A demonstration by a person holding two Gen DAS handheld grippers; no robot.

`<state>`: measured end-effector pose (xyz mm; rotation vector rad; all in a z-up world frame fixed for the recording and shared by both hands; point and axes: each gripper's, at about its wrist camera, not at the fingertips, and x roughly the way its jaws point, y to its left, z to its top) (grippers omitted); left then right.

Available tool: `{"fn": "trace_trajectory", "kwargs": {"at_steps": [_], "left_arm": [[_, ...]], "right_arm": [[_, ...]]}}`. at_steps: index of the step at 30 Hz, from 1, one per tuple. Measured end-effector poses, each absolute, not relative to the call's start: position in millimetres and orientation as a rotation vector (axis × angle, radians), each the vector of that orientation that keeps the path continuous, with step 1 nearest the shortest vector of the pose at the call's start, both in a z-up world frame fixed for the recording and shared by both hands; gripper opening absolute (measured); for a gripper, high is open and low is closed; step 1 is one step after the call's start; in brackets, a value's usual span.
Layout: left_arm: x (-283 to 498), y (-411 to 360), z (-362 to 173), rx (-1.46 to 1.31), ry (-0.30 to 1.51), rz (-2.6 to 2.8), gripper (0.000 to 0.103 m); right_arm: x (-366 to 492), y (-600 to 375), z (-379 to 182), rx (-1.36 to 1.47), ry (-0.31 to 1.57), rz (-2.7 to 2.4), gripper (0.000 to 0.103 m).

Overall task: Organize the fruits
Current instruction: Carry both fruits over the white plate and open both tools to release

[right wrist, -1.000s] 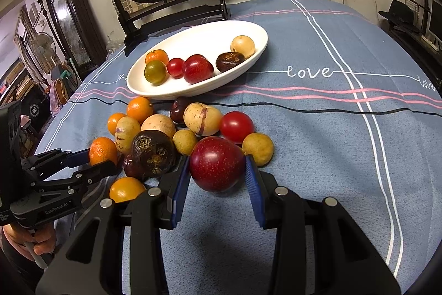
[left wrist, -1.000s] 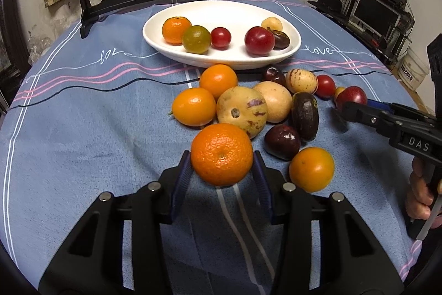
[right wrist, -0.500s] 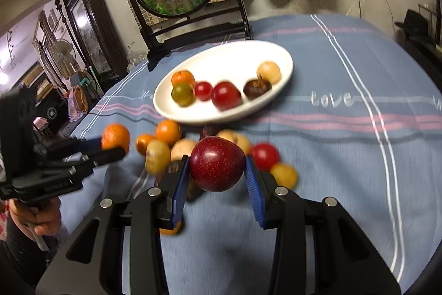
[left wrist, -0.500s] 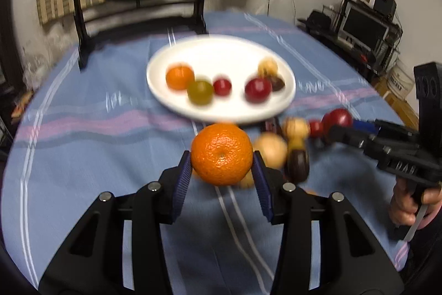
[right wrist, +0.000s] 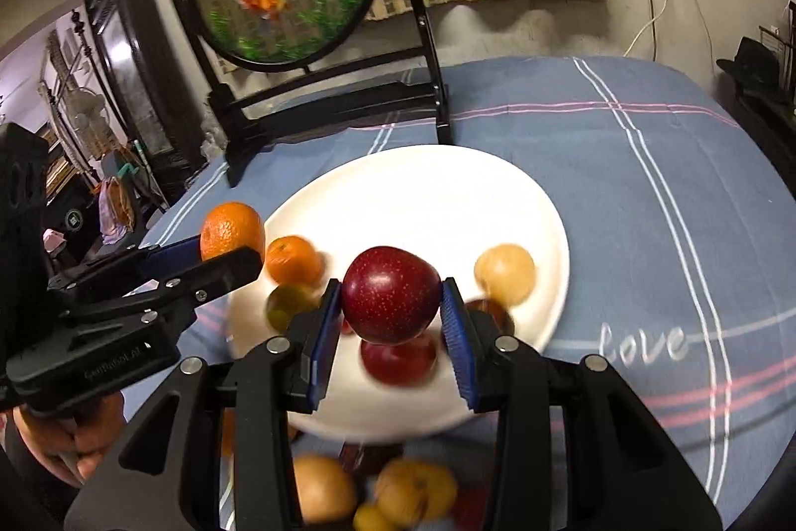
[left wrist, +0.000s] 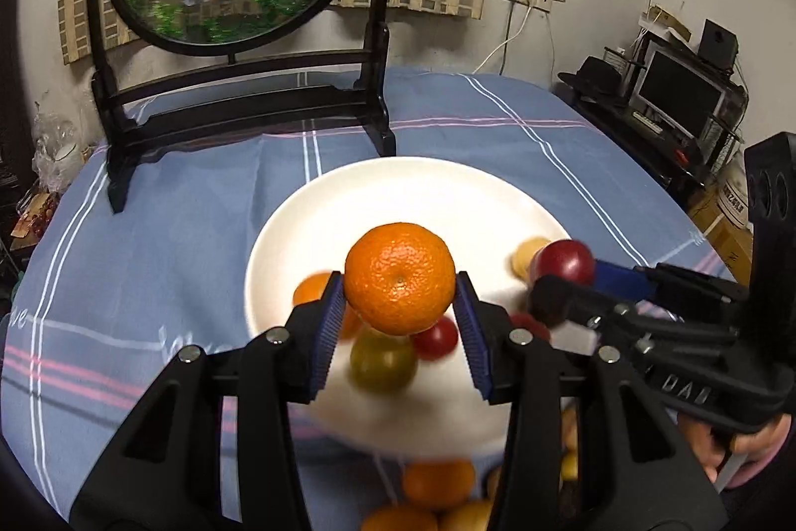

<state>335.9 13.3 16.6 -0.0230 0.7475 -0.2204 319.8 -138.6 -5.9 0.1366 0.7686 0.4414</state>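
Left gripper (left wrist: 400, 322): jaws clamped on orange (left wrist: 399, 277). Right gripper (right wrist: 390, 329): jaws clamped on red apple (right wrist: 390, 294). Change since a second ago: both fruits lifted off counter (right wrist: 671, 192), carried from loose pile to above white plate (right wrist: 447, 192); grips unchanged. Beneath: small orange, green citrus, red fruits, yellow fruit already on plate. Pile (right wrist: 378, 491) remains at near edge. Judgement: transport done, release onto bare plate area next; many fruits left.
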Motion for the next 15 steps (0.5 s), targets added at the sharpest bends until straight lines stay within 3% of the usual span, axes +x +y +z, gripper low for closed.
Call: {"fn": "trace_trajectory", "kwargs": {"at_steps": [12, 13, 15], "left_arm": [[380, 3, -15, 0.035, 0.832, -0.171, 0.046], [378, 3, -13, 0.037, 0.831, -0.167, 0.049], [372, 6, -5, 0.039, 0.801, -0.136, 0.064]], "right_arm": [[358, -124, -33, 0.060, 0.867, 0.446, 0.041], [359, -124, -33, 0.062, 0.877, 0.451, 0.043], [355, -126, -29, 0.058, 0.862, 0.452, 0.045]]}}
